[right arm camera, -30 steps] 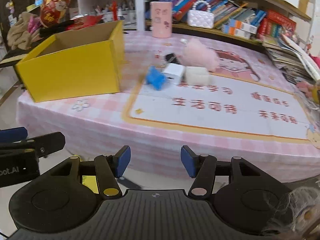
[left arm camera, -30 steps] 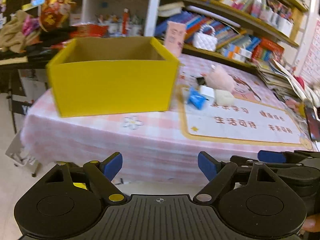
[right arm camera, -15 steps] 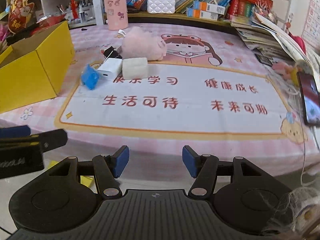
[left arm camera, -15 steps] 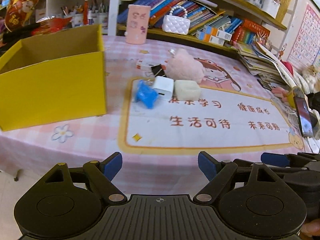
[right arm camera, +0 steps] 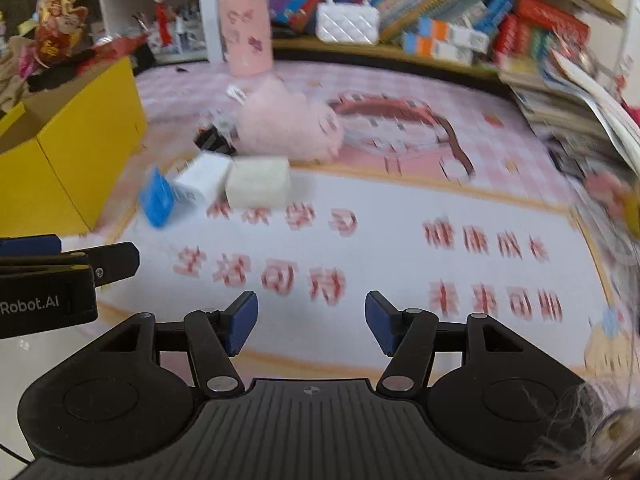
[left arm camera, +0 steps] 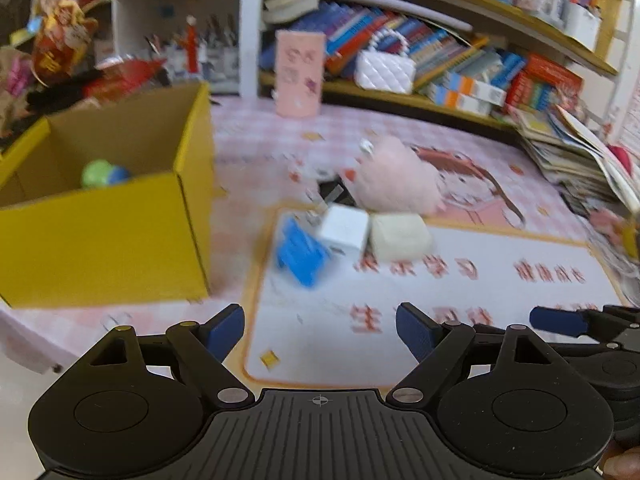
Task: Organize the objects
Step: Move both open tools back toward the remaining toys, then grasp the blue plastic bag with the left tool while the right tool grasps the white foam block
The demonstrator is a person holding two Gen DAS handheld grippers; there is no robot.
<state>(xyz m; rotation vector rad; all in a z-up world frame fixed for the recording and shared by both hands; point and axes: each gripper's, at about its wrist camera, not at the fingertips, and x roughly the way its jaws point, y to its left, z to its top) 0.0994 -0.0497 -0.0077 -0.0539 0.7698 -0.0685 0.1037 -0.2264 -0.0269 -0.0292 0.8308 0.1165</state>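
Note:
A yellow cardboard box (left arm camera: 120, 232) stands at the table's left, also in the right wrist view (right arm camera: 72, 160); a green and blue ball (left arm camera: 100, 174) lies inside it. Right of the box lie a blue object (left arm camera: 300, 256), a white charger cube (left arm camera: 344, 230), a cream block (left arm camera: 398, 238), a black clip (left arm camera: 334, 194) and a pink plush toy (left arm camera: 396, 182). They show in the right wrist view too: blue object (right arm camera: 158, 200), charger (right arm camera: 202, 182), cream block (right arm camera: 258, 184), plush (right arm camera: 288, 128). My left gripper (left arm camera: 320, 332) and right gripper (right arm camera: 310, 322) are open, empty, over the mat's near edge.
A white printed mat (right arm camera: 360, 248) covers the pink checked tablecloth (left arm camera: 256, 144). A pink cup (left arm camera: 300, 74) and a white quilted purse (left arm camera: 384, 70) stand at the back. Bookshelves (left arm camera: 460, 48) run behind; stacked papers (left arm camera: 580, 160) lie at the right edge.
Both grippers have moved forward over the table toward the small objects, which now appear larger. The box interior with the ball has come into view. Both stay open.

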